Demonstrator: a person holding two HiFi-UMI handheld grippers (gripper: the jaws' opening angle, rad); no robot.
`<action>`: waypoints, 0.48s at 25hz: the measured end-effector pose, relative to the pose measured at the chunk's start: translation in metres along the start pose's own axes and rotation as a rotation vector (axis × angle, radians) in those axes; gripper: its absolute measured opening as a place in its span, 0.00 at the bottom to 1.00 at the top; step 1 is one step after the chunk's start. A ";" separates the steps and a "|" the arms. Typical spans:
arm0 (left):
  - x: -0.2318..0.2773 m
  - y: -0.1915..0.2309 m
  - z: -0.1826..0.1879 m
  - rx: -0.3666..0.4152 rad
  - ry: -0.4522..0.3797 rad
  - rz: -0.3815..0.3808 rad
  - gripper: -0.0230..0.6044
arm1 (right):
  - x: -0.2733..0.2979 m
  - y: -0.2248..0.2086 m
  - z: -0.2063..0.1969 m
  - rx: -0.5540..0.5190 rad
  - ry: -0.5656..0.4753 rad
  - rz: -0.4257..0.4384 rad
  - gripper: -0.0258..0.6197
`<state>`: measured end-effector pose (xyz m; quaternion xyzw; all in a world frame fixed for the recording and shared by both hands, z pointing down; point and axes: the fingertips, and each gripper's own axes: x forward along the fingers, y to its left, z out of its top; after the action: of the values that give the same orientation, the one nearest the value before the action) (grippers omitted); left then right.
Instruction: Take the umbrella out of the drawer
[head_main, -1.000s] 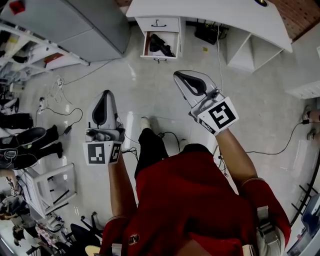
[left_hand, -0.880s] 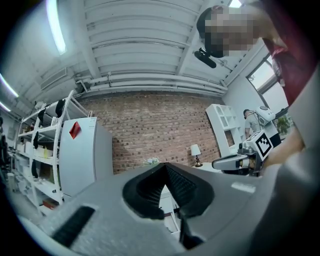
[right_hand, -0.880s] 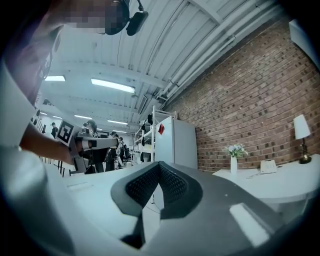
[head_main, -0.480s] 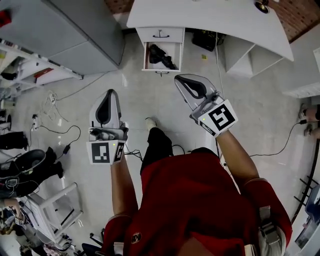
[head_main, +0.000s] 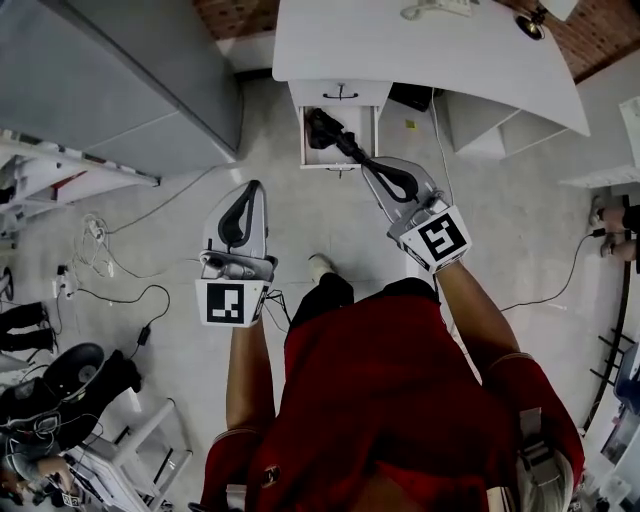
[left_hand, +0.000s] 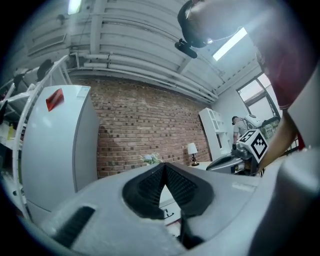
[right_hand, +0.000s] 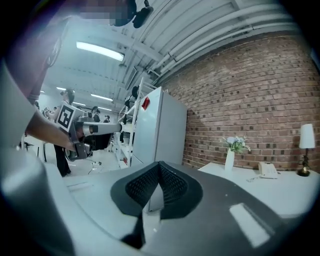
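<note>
Right claw (head_main: 377, 169) over pale floor (head_main: 300, 222) near desk (head_main: 420, 52)

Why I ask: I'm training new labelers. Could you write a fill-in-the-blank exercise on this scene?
The black umbrella lies in the open ___ under the white desk.
The left claw and the right claw are both ___ and empty.
Behind the vase of flowers is a ___ wall.
Missing words: drawer; shut; brick.
</note>
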<state>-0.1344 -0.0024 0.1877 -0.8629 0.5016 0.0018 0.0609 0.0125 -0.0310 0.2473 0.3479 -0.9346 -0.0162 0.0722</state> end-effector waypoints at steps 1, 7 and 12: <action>0.004 0.009 -0.003 -0.009 0.002 -0.004 0.05 | 0.010 -0.002 -0.004 -0.003 0.015 -0.006 0.06; 0.024 0.053 -0.024 0.003 -0.004 -0.008 0.05 | 0.058 -0.015 -0.020 -0.016 0.058 -0.028 0.06; 0.045 0.067 -0.047 -0.012 0.014 0.015 0.05 | 0.082 -0.034 -0.032 -0.045 0.089 -0.039 0.06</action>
<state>-0.1728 -0.0795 0.2245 -0.8594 0.5086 -0.0009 0.0524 -0.0224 -0.1094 0.2867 0.3649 -0.9229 -0.0231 0.1211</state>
